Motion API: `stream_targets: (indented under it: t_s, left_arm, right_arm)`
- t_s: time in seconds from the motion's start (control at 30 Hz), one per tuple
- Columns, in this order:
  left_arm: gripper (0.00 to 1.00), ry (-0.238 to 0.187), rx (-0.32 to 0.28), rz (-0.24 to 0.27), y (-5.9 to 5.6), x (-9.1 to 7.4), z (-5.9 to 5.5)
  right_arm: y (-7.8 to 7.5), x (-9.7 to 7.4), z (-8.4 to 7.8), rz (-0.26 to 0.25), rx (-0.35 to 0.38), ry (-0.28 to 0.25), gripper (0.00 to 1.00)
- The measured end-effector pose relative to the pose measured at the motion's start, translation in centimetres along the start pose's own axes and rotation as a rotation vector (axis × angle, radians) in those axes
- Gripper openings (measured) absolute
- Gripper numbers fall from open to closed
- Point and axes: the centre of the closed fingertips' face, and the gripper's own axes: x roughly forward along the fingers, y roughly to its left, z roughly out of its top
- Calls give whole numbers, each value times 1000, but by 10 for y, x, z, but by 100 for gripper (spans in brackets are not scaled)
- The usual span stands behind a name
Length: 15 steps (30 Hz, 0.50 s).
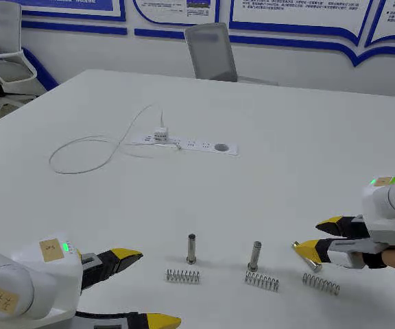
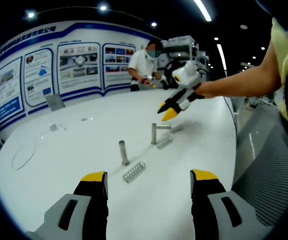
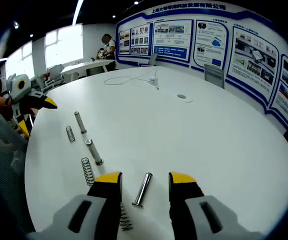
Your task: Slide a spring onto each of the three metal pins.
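Head view: left gripper [image 1: 142,288] at 7 o'clock, jaws apart, empty. Left spring [image 1: 183,275], mid spring [image 1: 262,281] and right spring [image 1: 321,284] lie in a row from 6 to 5 o'clock. Just behind them, left pin [image 1: 191,248] and mid pin [image 1: 254,256] stand upright, bare. Right gripper [image 1: 315,235] at 4 o'clock, jaws apart either side of the lying pin [image 3: 142,189]. Power strip [image 1: 197,145] at 12 o'clock.

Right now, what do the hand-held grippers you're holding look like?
The left hand-held gripper and right hand-held gripper each have a rounded white body, grey-and-black jaws tipped yellow, a green light and tan stickers with handwritten marks. The person wears a yellow short sleeve.
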Motion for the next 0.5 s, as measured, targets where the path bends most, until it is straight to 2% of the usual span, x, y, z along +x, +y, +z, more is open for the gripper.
stream_targets:
  t_s: [0.5]
  left_arm:
    - [67, 4, -3, -1, 2, 1, -2]
  right_arm:
    - [-2, 17, -10, -35, 30, 87, 24]
